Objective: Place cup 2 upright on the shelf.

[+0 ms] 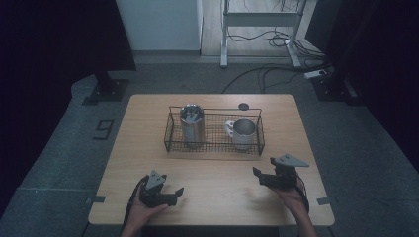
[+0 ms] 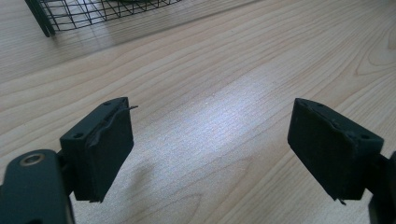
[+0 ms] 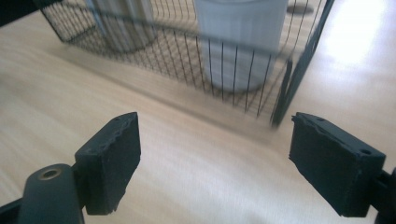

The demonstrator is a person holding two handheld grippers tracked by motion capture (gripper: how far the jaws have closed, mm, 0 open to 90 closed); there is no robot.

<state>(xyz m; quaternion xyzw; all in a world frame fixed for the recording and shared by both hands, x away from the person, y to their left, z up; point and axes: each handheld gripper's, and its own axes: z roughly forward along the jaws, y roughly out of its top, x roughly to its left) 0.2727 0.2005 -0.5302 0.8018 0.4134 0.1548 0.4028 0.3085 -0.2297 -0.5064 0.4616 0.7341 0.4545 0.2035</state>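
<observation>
The left gripper (image 1: 174,192) lies low over the pale wooden table (image 1: 148,148) near its front edge, jaws spread wide apart with nothing between them, pointing right and slightly toward the black wire basket (image 1: 170,140). The right gripper (image 1: 257,174), held in a hand (image 1: 291,195) off the tabletop, points left toward the basket, jaws likewise spread and empty. Inside the basket stand a tall steel tumbler (image 1: 191,126) at left and a white-handled metal mug (image 1: 243,132) at right.

Both tongs, left (image 1: 174,192) and right (image 1: 258,174), sit low in the person's hands, jaws apart, gripping nothing.
</observation>
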